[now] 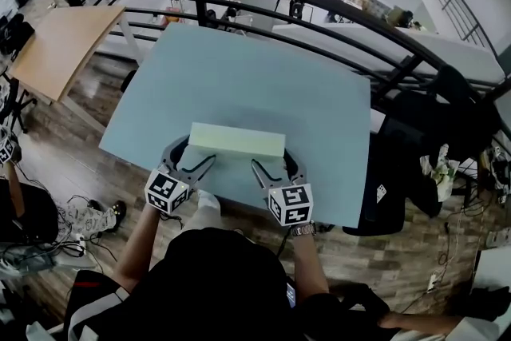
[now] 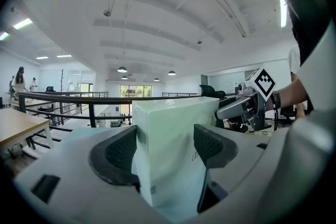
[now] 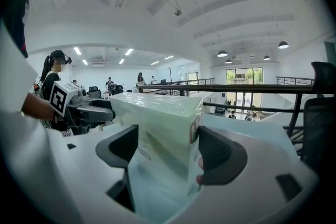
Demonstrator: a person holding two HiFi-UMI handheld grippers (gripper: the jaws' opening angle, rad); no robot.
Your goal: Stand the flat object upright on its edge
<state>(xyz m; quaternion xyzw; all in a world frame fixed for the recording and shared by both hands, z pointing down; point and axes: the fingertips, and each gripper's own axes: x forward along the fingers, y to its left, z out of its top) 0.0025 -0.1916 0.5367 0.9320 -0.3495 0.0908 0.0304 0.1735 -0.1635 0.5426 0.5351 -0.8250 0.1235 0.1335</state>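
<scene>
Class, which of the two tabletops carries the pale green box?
The light blue table, nearest the person: the box is on it. The wooden table stands apart at the left.

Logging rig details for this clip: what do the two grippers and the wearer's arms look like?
Both the left gripper and right gripper are light grey with dark padded jaws, each carrying a black-and-white marker cube. A watch sits on the right wrist.
</scene>
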